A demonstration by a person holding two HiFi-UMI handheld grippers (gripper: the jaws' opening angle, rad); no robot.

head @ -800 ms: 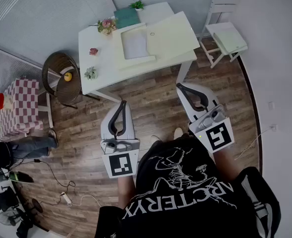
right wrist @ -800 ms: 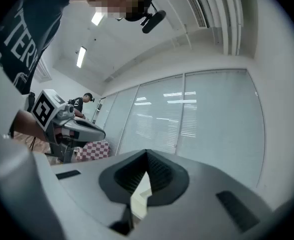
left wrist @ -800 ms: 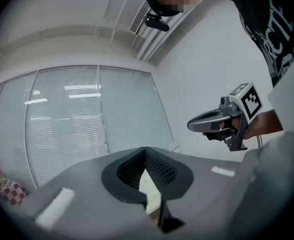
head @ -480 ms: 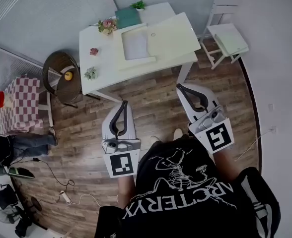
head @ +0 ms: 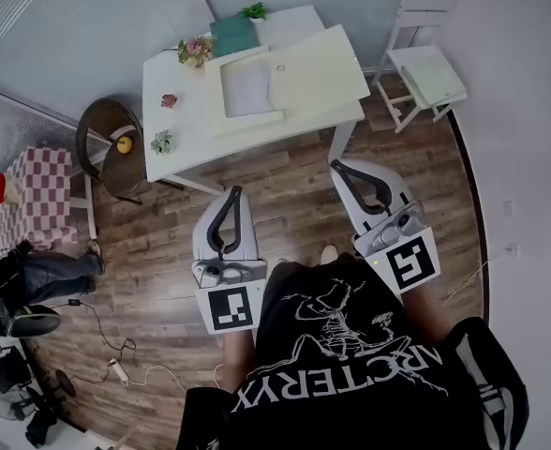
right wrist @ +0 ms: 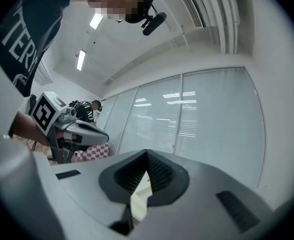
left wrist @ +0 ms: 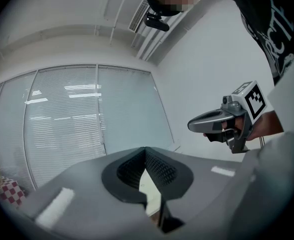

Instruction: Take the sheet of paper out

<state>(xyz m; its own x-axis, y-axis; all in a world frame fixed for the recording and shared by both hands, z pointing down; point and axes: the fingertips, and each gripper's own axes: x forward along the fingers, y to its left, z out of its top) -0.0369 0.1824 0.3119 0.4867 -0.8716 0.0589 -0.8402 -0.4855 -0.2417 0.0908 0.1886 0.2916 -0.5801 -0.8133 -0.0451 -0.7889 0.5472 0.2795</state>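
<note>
A white sheet of paper (head: 248, 88) lies in the tray of an open pale-green flat box (head: 217, 111) on the white table (head: 177, 143). The box's lid (head: 318, 64) is folded out to the right. Both grippers hang over the wooden floor, short of the table and apart from the box. My left gripper (head: 235, 193) points toward the table's front edge, jaws shut and empty (left wrist: 145, 151). My right gripper (head: 337, 165) is near the table's right front leg, also shut with nothing in it (right wrist: 147, 154).
On the table stand a green book (head: 233, 34), pink flowers (head: 197, 49) and small plants (head: 162, 142). A white chair (head: 425, 64) is at the right. At the left are a wicker chair (head: 102, 125) with a fruit, a checkered table (head: 34, 200), a seated person (head: 13, 279) and floor cables (head: 116, 345).
The table and box sit slightly farther left in the head view. Both grippers have kept their place and stayed shut.
</note>
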